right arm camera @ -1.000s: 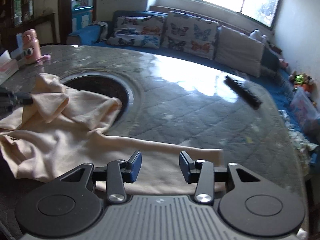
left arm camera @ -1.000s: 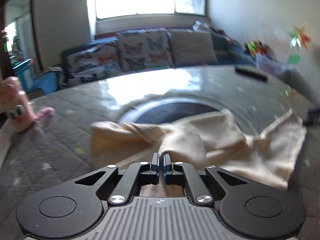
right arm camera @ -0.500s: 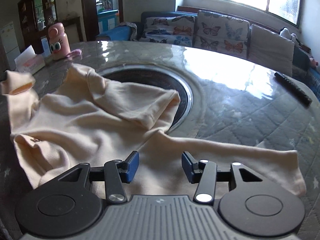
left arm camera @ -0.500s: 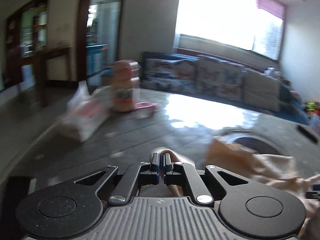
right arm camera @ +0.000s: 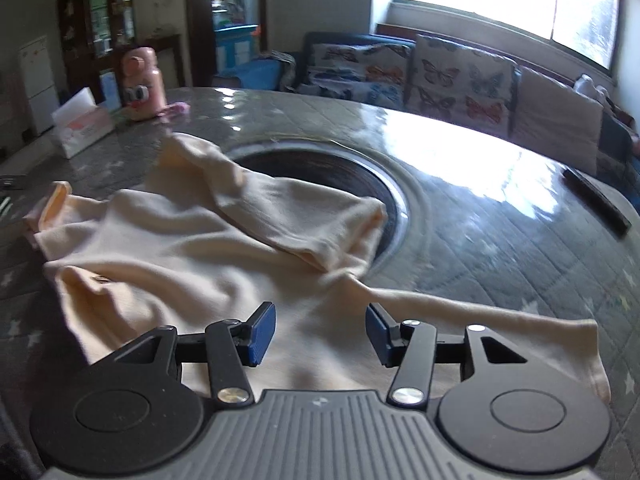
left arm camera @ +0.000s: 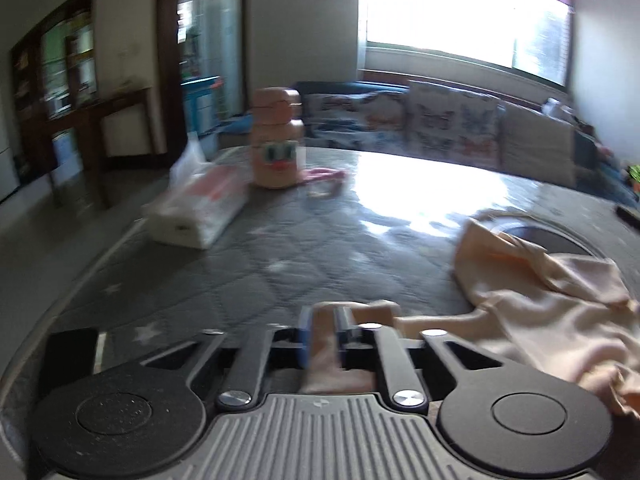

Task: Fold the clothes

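Bright living room with a wide window [left arm camera: 460, 12] and a sofa [right arm camera: 460, 68] lined with butterfly-print cushions along the far wall. In front, a large round table [right arm camera: 500, 216] under a grey quilted cover with pale stars, glaring with reflected daylight, with a dark circular recess [right arm camera: 320, 168] at its centre.

Spread over the near half of the table, a cream long-sleeved top [right arm camera: 180, 248], rumpled and only partly flattened. One fold lying across the rim of the recess, one sleeve [right arm camera: 500, 320] stretched flat toward the right edge. Probably laid out this way to be straightened before the first fold.

At the near left, the left gripper [left arm camera: 322, 320], low over the table, jaws set a narrow gap apart with a bunched corner of the top [left arm camera: 540, 300] filling that gap. Blurred by motion, so unclear whether pinching the cloth or letting go. Likely placed there to draw that corner outward and level.

Nearer the middle, the right gripper [right arm camera: 320, 320], jaws wide apart and holding nothing, poised just above the lower body of the top, seemingly ready to take the hem.

Toward the far left of the table, well apart from the cloth: a soft tissue pack [left arm camera: 200, 212], a pink cartoon-faced bottle [left arm camera: 276, 152] standing upright, and a small pink strap [left arm camera: 324, 174] lying just beside it. Near the far right edge, a dark narrow bar [right arm camera: 596, 204], too blurred to name. Nothing resting on the top itself; only the recess under one fold likely to let cloth sag.
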### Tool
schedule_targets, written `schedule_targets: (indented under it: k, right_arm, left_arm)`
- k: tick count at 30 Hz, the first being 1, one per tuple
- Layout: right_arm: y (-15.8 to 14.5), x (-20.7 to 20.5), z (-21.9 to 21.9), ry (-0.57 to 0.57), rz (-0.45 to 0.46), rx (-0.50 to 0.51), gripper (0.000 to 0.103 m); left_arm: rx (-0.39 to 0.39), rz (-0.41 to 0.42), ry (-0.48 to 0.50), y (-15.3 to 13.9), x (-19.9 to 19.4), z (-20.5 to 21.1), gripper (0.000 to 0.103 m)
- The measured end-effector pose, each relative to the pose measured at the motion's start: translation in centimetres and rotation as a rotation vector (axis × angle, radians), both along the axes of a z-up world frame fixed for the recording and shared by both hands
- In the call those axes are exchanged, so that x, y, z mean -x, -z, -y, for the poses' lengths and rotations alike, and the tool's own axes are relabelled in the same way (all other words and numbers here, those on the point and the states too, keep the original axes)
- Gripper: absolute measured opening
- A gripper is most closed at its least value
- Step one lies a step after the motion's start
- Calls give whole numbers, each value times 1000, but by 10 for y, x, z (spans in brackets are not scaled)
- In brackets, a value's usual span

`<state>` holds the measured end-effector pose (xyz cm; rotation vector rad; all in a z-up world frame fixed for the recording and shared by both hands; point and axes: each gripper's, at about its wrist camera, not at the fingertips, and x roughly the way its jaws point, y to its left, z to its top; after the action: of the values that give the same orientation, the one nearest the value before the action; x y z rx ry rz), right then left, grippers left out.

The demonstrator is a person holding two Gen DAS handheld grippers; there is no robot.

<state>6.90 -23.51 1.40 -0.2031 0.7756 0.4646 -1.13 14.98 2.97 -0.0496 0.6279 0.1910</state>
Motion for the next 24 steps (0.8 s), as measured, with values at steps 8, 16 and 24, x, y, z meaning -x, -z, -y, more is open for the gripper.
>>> schedule_targets:
  k: [8, 16, 24]
  right_arm:
    - [-5, 12, -29, -112, 1, -21, 56]
    - [0, 19, -53, -190, -13, -26, 56]
    - [3, 25, -60, -225, -29, -29, 56]
  left_arm:
    - [-88, -83, 58, 27, -19, 26, 56]
    - [-143, -105, 32, 33, -25, 12, 18]
    - [-207, -112, -156, 27, -38, -45, 7]
